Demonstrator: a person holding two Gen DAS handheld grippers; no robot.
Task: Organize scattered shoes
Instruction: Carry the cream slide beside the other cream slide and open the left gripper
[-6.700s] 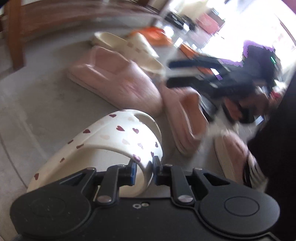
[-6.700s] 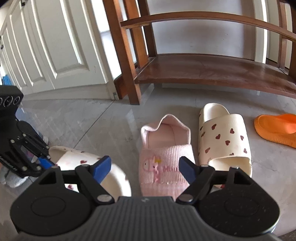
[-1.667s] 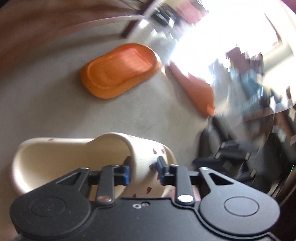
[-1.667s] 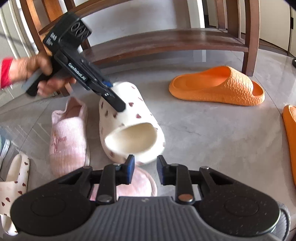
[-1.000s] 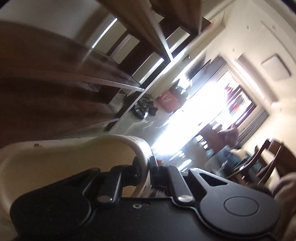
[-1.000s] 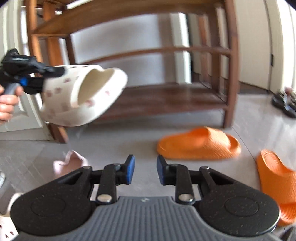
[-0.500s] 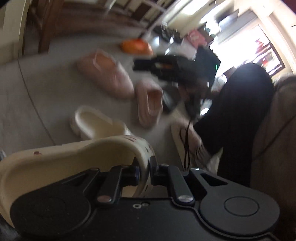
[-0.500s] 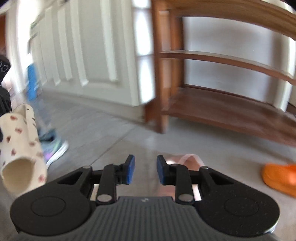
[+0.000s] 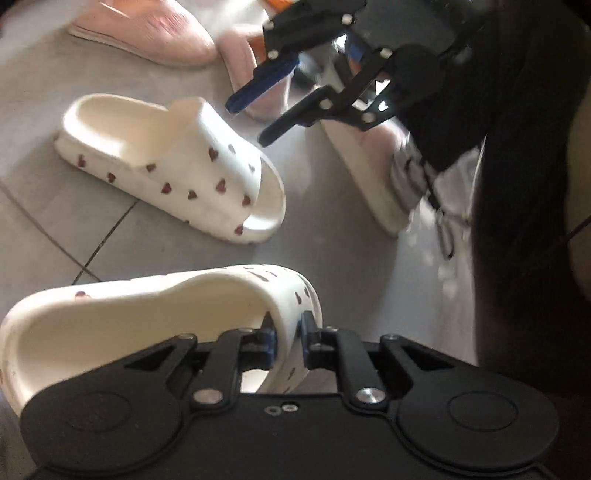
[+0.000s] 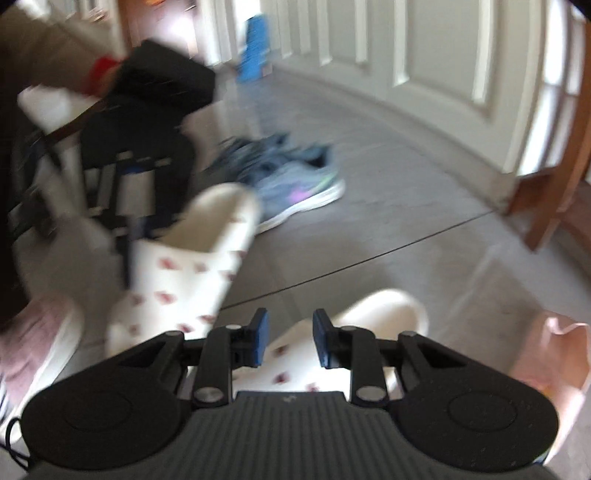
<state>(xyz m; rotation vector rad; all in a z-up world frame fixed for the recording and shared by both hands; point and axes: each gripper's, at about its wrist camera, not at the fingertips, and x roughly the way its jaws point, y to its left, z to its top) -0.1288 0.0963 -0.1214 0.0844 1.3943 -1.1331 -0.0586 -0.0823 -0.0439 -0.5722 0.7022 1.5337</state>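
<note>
My left gripper (image 9: 284, 338) is shut on the strap of a cream slipper with red hearts (image 9: 122, 317), held just above the tiled floor. Its matching slipper (image 9: 173, 166) lies on the floor just beyond. My right gripper (image 10: 287, 341) is open and empty, hovering over that matching slipper (image 10: 373, 317). In the left wrist view the right gripper (image 9: 291, 92) shows above the lying slipper's toe. In the right wrist view the held slipper (image 10: 192, 266) hangs at left, blurred.
Pink fabric slippers (image 9: 155, 29) lie beyond the heart slippers, one also at the right edge (image 10: 554, 354). A blue-grey sneaker (image 10: 291, 184) lies near white cabinet doors (image 10: 424, 66). The person's foot and leg (image 9: 517, 184) stand at right. A wooden rack leg (image 10: 554, 206) is at right.
My left gripper has swung down with the heart slipper to just beside its match on the floor. My right gripper has opened a little and dropped over the lying slipper.
</note>
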